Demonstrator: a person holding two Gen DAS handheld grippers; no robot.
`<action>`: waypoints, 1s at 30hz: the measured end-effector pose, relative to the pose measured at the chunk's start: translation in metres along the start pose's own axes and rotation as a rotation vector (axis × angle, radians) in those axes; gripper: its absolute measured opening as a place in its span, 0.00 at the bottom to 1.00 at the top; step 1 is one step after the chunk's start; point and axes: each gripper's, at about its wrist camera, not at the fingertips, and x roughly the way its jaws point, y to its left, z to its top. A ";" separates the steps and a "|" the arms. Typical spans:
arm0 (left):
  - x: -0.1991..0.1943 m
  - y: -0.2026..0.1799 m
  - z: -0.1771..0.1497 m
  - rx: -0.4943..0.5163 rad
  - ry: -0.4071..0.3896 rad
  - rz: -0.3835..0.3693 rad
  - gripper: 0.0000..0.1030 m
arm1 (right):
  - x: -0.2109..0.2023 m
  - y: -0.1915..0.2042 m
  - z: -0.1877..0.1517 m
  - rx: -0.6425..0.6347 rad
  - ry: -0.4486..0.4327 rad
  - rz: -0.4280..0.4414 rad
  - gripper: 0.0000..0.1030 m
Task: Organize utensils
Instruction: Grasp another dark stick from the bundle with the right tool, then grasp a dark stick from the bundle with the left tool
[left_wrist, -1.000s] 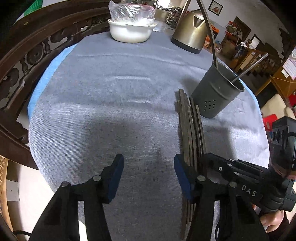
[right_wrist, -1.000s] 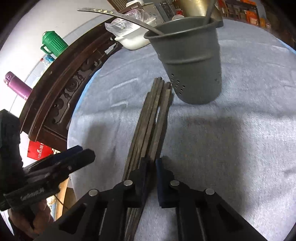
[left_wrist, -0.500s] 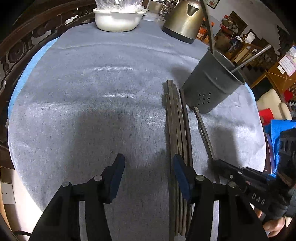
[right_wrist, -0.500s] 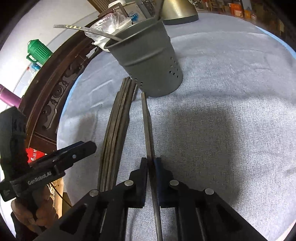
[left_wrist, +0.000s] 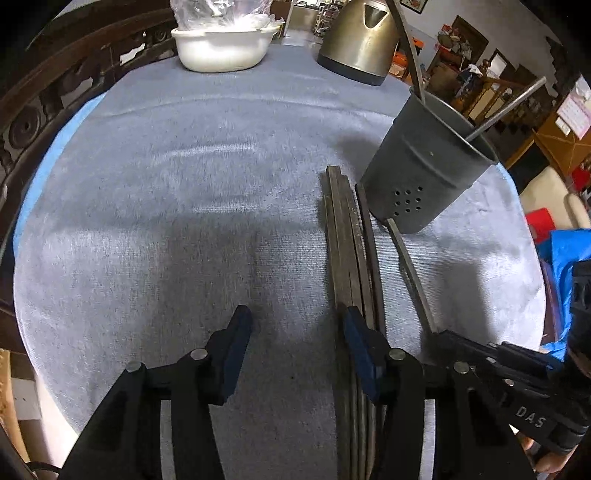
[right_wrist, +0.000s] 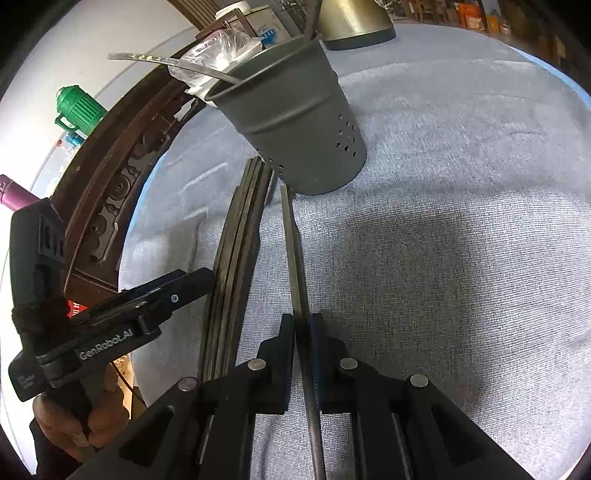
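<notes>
right hand-held gripper (right_wrist: 302, 332) pinches one chopstick (right_wrist: 291, 236). left hand-held gripper (left_wrist: 295, 332) spread, closing, empty. bundle (left_wrist: 347, 240) left on bench (left_wrist: 166, 221); two utensils already in holder (left_wrist: 424, 166).

Both views ride on the hand-held tools and look steeply down along their fingers, close over the cloth-covered counter (left_wrist: 155, 206). The left wrist view faces the far edge and the kettle (left_wrist: 360, 37). The right wrist view sits further right. Both share the grey holder (left_wrist: 424, 173) and the chopsticks (right_wrist: 236, 236).
</notes>
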 end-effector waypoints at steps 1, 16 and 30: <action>0.000 0.001 0.001 -0.001 0.000 -0.002 0.52 | 0.000 -0.001 0.000 0.004 0.000 0.004 0.11; 0.001 0.004 0.002 -0.055 0.022 -0.029 0.45 | -0.003 -0.004 -0.005 0.009 -0.018 0.022 0.11; 0.002 0.020 0.004 0.029 0.044 0.016 0.33 | -0.002 0.003 -0.001 -0.019 0.010 -0.013 0.11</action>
